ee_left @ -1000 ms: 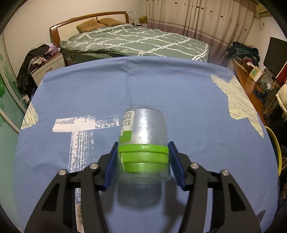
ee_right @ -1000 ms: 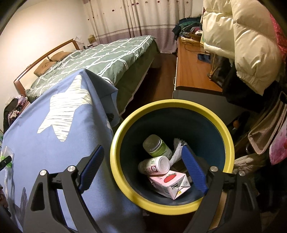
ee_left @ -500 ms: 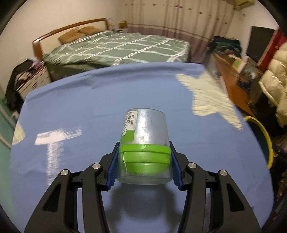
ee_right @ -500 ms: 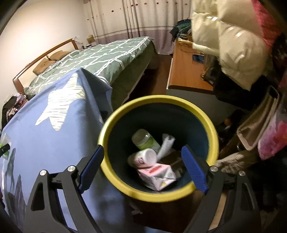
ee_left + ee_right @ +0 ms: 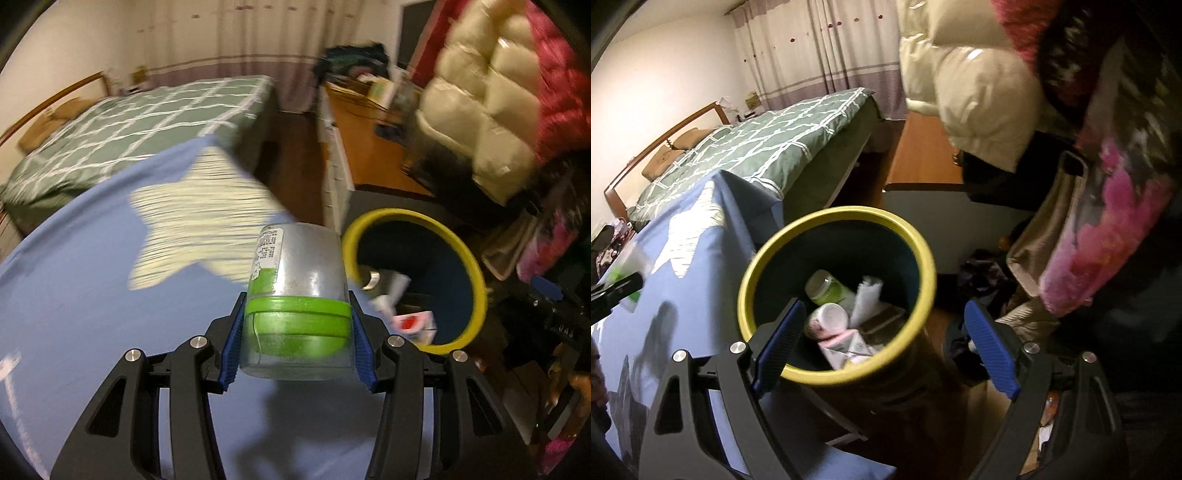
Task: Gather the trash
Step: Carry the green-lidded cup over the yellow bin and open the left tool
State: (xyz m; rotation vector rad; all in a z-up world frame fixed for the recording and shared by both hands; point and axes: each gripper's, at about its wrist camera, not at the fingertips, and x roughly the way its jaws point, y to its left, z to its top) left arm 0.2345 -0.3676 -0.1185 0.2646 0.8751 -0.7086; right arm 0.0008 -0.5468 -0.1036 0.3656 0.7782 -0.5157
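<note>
My left tool (image 5: 297, 332) clamps the green-banded cup (image 5: 297, 291); my right tool (image 5: 882, 347) gapes empty above the bin (image 5: 925, 258).

Warm, dim room light; motion blur smears everything around the trash bin (image 5: 925, 258), fisheye corners black, shadows beside it.

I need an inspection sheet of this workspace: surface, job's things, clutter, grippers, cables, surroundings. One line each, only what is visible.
Surface: blue cloth with pale star print.
Job's things: clear cup with green band; yellow-rimmed bin holding bottles and a carton.
Clutter: nothing seen on the cloth.
Grippers: left gripper shut on the cup; right gripper open, empty, by the bin.
Cables: nothing seen.
Surroundings: green bed, curtains, wooden desk, hanging jackets.
</note>
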